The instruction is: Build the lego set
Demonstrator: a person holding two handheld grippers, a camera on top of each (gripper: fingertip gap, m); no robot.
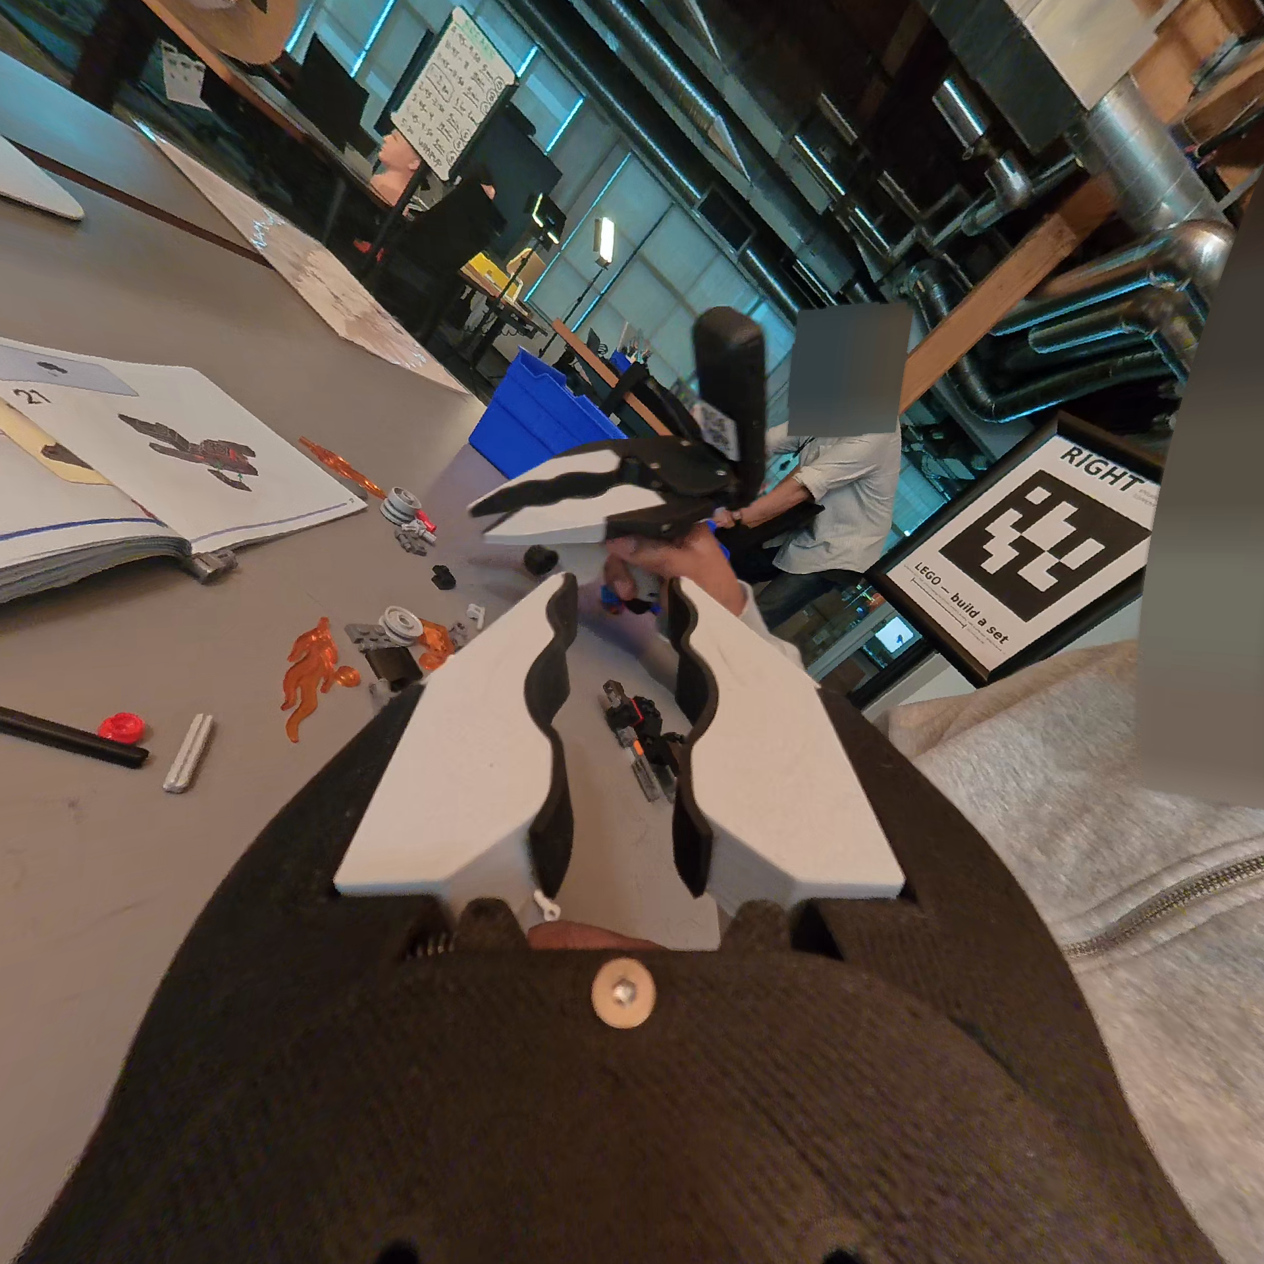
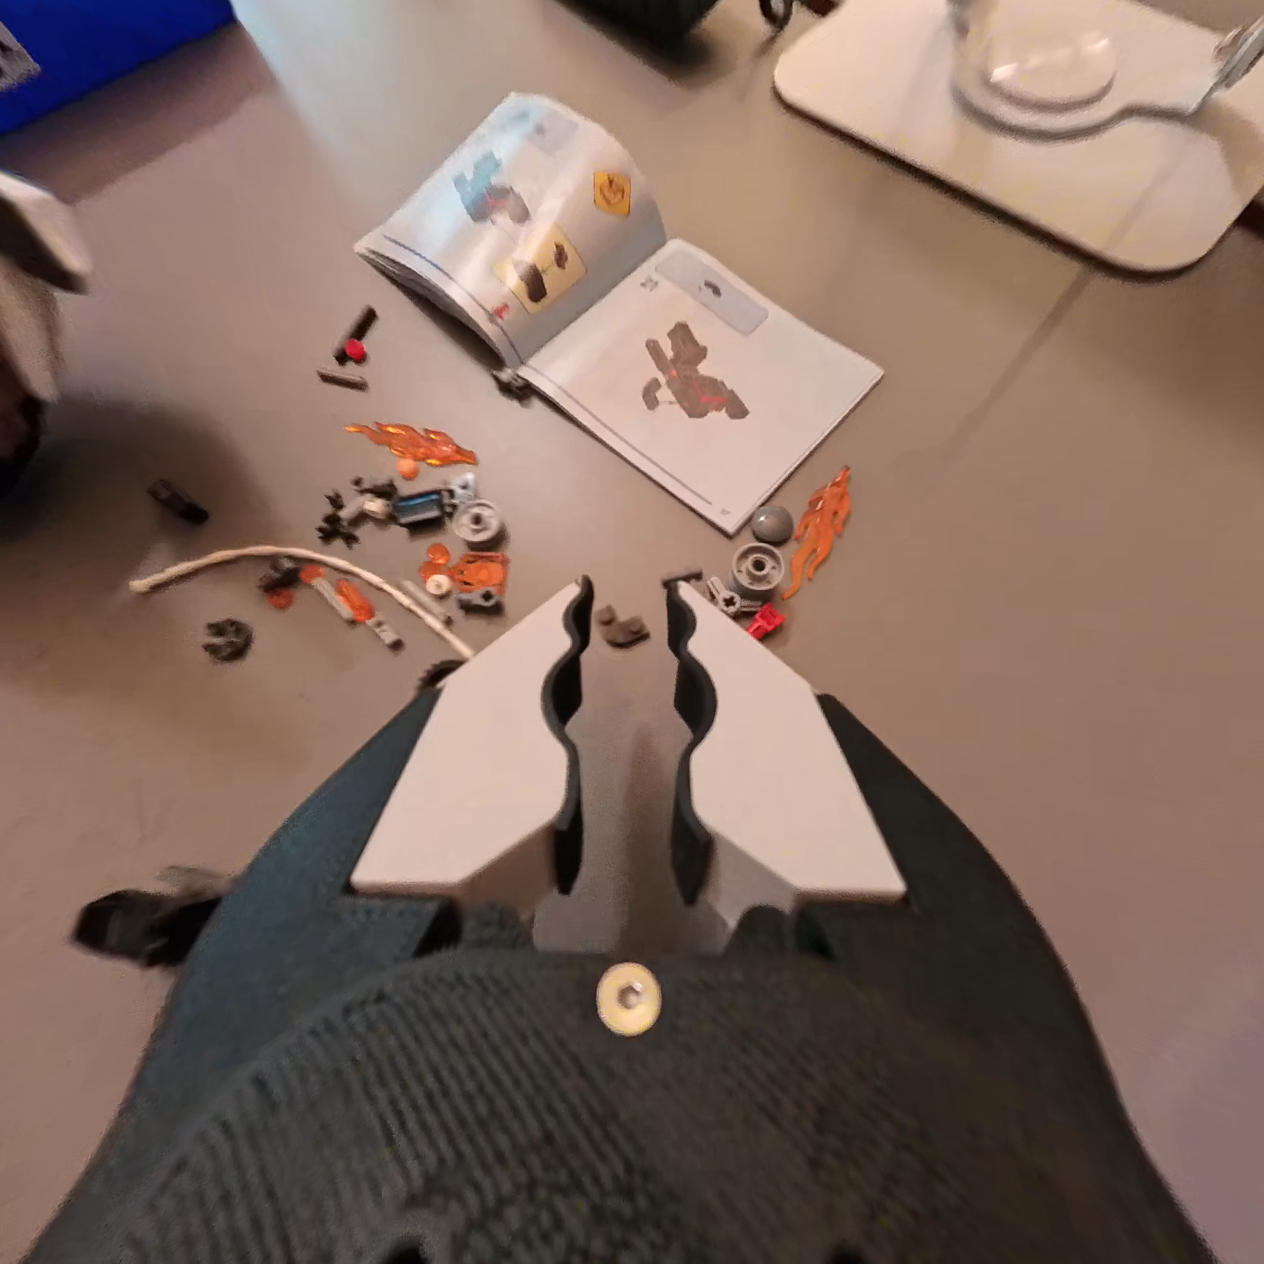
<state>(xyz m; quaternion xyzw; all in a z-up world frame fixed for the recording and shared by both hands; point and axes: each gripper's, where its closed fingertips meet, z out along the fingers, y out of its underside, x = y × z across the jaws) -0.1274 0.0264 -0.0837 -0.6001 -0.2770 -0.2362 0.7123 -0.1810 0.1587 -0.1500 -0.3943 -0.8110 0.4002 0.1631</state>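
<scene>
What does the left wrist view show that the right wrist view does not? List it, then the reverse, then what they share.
Only the left wrist view: the small black assembly seen between the left tongs, the right tongs from outside, a blue bin, a framed sign and a person behind.

Only the right wrist view: a white cord, a grey dome piece and a white tray.

Both: the open booklet, orange flame pieces, grey wheel hubs, the red stud and the grey table.
</scene>
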